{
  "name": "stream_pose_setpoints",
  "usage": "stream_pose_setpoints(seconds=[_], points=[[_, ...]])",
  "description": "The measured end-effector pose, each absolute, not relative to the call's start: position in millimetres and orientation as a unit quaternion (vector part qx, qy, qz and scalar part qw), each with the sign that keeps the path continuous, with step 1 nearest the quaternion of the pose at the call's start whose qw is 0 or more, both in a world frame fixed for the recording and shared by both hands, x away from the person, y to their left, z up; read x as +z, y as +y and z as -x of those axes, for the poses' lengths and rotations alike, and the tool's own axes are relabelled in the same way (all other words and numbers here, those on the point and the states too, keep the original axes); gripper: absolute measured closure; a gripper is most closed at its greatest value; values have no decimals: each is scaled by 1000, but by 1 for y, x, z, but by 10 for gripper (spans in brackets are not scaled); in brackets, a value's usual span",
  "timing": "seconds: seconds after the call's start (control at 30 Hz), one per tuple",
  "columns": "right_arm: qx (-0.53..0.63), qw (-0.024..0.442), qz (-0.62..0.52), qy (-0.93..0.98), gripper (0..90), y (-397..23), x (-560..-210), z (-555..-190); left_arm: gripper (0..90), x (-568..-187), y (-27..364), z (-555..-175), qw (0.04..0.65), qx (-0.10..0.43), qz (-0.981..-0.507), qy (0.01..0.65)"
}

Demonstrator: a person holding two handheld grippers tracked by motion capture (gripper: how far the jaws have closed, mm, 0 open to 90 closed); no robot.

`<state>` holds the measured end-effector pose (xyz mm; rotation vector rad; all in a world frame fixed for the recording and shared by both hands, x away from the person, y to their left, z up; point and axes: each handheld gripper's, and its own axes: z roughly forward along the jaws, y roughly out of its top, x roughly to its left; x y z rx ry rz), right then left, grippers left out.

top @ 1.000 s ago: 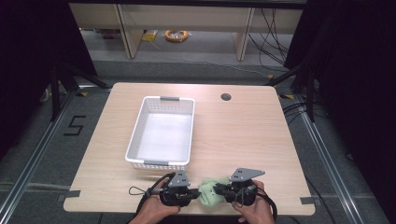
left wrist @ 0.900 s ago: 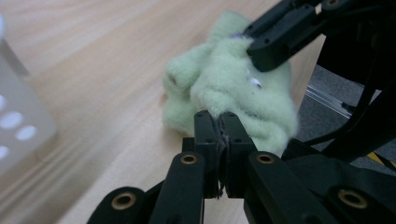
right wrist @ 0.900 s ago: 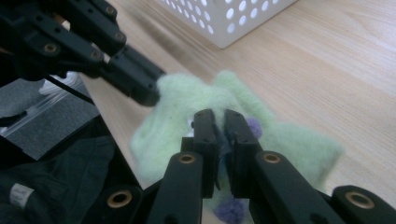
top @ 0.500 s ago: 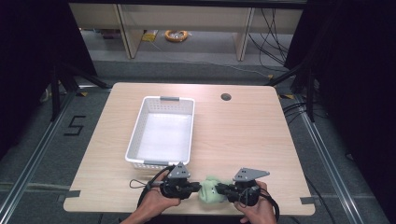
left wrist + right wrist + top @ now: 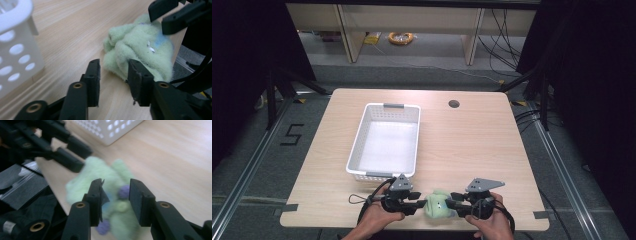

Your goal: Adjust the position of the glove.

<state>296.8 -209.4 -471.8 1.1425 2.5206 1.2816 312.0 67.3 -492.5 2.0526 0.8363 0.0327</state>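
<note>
**Getting both grippers onto the green cloth**

I am working at the near edge of the table (image 5: pixel 472 145), where a crumpled green cloth (image 5: pixel 438 204) is lying between my two grippers, just in front of the white basket (image 5: pixel 387 142). I am bringing my left gripper (image 5: pixel 113 75) in from one side; its jaws are standing partly open with nothing between them, and the right-hand jaw is sitting just against the fluffy edge of the cloth. My right gripper (image 5: pixel 115 195) is coming from the opposite side, jaws also parted, and the cloth is lying under and between them, though that view is blurred and I cannot tell whether they are touching it.

To do this well, I am judging that each gripper should be pushing further in so that a thick fold sits deep between the jaws before closing, not a wisp at the edge. I am also minding how near the cloth lies to the table's edge, since a nudge could be sliding it off.
</note>
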Motion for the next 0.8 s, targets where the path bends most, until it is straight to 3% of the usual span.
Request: stream_pose_setpoints(seconds=[0.23, 0.37, 0.63, 0.8], points=[[410, 44, -403, 817, 578, -229, -474, -302, 446, -486, 68, -305, 459, -1, -808, 370], [395, 42, -413, 820, 557, -230, -479, -304, 380, -488, 61, -303, 452, -36, -804, 384], [370, 4, -424, 827, 520, -230, -495, -314, 388, -504, 46, -310, 426, -70, -808, 400], [373, -17, -435, 819, 518, -232, -499, -316, 422, -506, 44, -310, 416, -62, -811, 407]])
